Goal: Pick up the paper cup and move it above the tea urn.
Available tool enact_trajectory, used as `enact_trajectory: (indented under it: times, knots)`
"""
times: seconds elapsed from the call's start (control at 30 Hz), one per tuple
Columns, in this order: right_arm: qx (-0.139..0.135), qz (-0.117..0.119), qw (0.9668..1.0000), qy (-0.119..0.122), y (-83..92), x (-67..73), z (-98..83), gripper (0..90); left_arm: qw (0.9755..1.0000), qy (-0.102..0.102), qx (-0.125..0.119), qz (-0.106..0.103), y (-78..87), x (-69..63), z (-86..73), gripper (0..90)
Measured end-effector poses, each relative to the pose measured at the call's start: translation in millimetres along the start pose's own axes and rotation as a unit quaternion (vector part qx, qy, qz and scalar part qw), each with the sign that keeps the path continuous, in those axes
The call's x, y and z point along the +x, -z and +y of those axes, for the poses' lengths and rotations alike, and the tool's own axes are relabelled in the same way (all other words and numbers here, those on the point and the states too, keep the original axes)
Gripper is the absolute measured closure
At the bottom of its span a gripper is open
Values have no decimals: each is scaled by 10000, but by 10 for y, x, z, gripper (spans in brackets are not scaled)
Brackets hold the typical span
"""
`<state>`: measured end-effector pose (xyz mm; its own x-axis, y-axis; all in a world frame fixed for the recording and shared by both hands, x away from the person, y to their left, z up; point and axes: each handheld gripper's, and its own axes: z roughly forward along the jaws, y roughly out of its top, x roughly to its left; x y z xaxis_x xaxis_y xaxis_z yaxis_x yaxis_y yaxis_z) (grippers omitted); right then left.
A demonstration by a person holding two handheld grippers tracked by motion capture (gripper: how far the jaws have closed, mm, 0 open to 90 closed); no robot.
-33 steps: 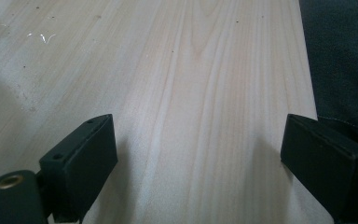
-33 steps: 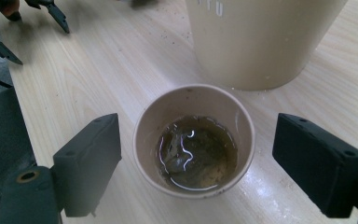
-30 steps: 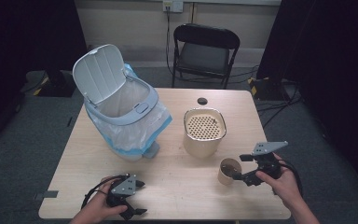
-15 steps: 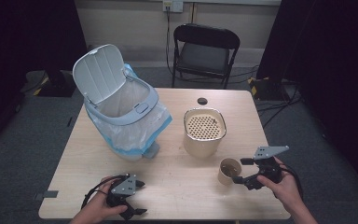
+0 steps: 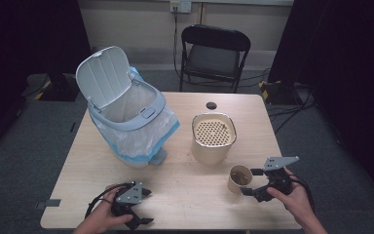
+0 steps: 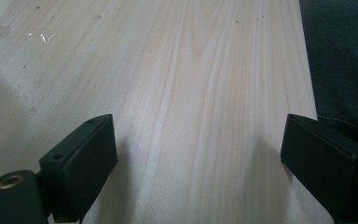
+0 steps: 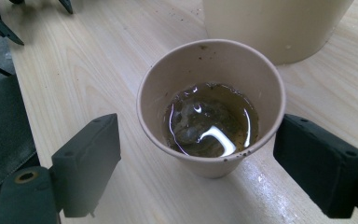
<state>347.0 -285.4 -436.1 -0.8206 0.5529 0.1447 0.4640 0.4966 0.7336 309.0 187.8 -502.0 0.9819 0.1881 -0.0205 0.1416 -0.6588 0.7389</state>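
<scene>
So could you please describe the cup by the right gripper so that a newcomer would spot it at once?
Start at the light wooden table, then find the cream perforated-top container right of the white lidded bin. Just in front of it, nearer the person, stands a small tan paper cup of brownish liquid: the smallest vessel, the one with an open top and no lid.

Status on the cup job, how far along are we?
Early stage. Done: the bin stands on the table with its lid up, and the strainer pot sits beside it. In hand: the right gripper is open with its jaws either side of the paper cup, not pressing it; the cup holds brown liquid and sits on the table. Left gripper rests open. Left: grip, lift, probably empty it.
</scene>
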Motion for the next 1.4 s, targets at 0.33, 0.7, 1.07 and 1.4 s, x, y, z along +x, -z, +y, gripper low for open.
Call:
enact_trajectory:
  times: [0.33, 0.7, 1.07, 1.4]
  knots:
    - [20, -73, 10000, -24, -110, -12, -94, 146, 10000, -14, 7, 4, 1, 2, 1, 101]
    - [-83, -182, 9998, -28, -253, -16, -177, 155, 10000, 0, -8, -2, -1, 0, 0, 101]
    - [-212, -186, 9996, 11, -368, -22, -174, 201, 10000, 2, 0, 0, 0, 0, 0, 101]
    - [-293, -205, 9994, 4, -406, -45, -179, 236, 10000, -1, -5, -2, 0, 0, 0, 101]
